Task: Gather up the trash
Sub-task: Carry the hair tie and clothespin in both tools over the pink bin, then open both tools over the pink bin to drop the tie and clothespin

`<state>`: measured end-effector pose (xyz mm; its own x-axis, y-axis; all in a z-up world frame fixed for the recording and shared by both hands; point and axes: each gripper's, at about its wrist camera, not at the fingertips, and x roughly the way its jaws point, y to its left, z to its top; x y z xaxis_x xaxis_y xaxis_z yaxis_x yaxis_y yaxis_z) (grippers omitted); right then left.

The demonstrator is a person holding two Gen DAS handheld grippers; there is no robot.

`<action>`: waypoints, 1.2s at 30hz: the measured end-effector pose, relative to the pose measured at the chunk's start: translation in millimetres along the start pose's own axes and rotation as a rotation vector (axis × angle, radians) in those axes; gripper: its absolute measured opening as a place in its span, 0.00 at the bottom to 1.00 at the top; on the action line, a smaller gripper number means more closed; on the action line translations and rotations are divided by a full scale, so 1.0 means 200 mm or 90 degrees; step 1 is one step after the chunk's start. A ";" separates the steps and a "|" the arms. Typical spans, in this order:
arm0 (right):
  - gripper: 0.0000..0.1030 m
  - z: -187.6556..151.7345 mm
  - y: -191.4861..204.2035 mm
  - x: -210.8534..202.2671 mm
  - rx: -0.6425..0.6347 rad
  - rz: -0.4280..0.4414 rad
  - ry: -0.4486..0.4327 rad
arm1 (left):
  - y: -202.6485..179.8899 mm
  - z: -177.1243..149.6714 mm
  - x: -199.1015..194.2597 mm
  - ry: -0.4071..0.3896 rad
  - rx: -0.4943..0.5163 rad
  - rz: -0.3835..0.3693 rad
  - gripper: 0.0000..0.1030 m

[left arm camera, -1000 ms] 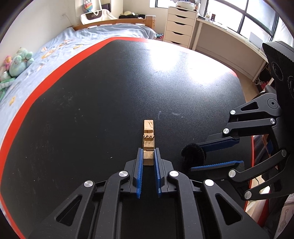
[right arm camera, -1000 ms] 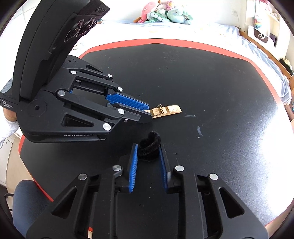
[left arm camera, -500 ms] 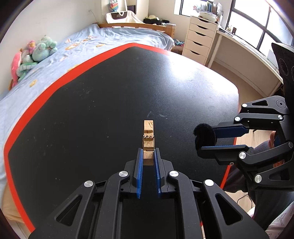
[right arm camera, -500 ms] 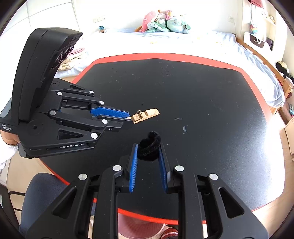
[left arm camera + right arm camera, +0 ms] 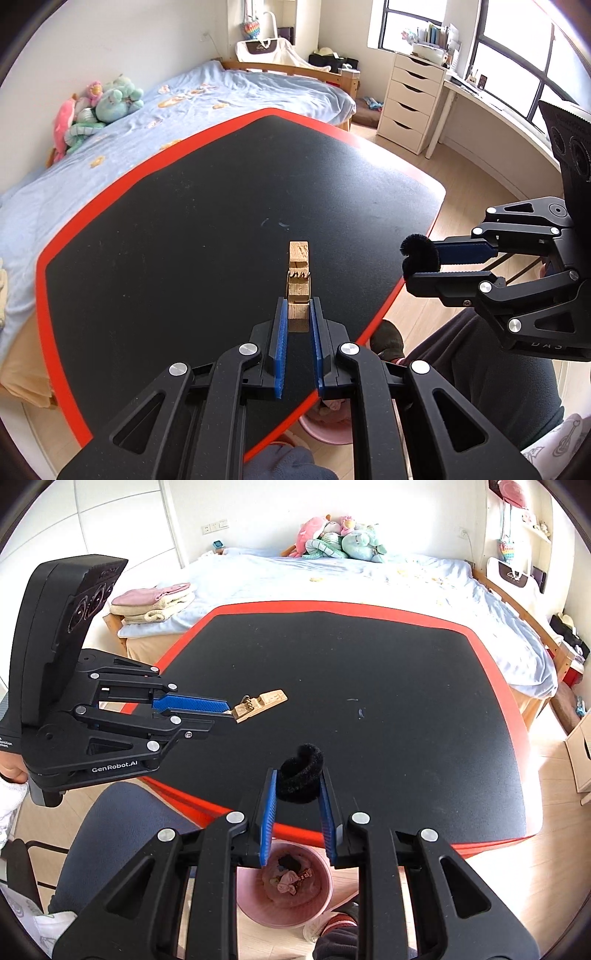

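The right gripper [image 5: 297, 788] pinches a fuzzy black hair tie [image 5: 300, 773] above the near edge of the black, red-rimmed table [image 5: 406, 686]. To the left, the left gripper [image 5: 233, 712] clamps a wooden clothespin [image 5: 260, 705]. A pink round bin [image 5: 286, 890] holding scraps stands on the floor below.

"GenRobot.AI" is printed in white on the left tool [image 5: 236, 716] body.
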<state>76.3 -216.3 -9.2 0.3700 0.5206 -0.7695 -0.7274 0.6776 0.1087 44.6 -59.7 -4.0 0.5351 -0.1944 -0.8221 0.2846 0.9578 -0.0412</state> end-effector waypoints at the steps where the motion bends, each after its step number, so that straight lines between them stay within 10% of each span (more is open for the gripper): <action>1: 0.21 -0.01 0.00 -0.02 -0.001 0.001 0.001 | -0.02 -0.02 -0.02 -0.002 -0.003 -0.001 0.12; 36: 0.22 -0.41 0.14 -0.18 0.002 0.037 0.044 | -0.30 -0.43 -0.13 0.030 -0.020 -0.026 0.12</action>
<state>-5.3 -257.9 -30.3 0.2866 0.5216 -0.8036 -0.7441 0.6495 0.1562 -55.1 -94.6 -29.1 0.4848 -0.2237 -0.8455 0.2799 0.9556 -0.0923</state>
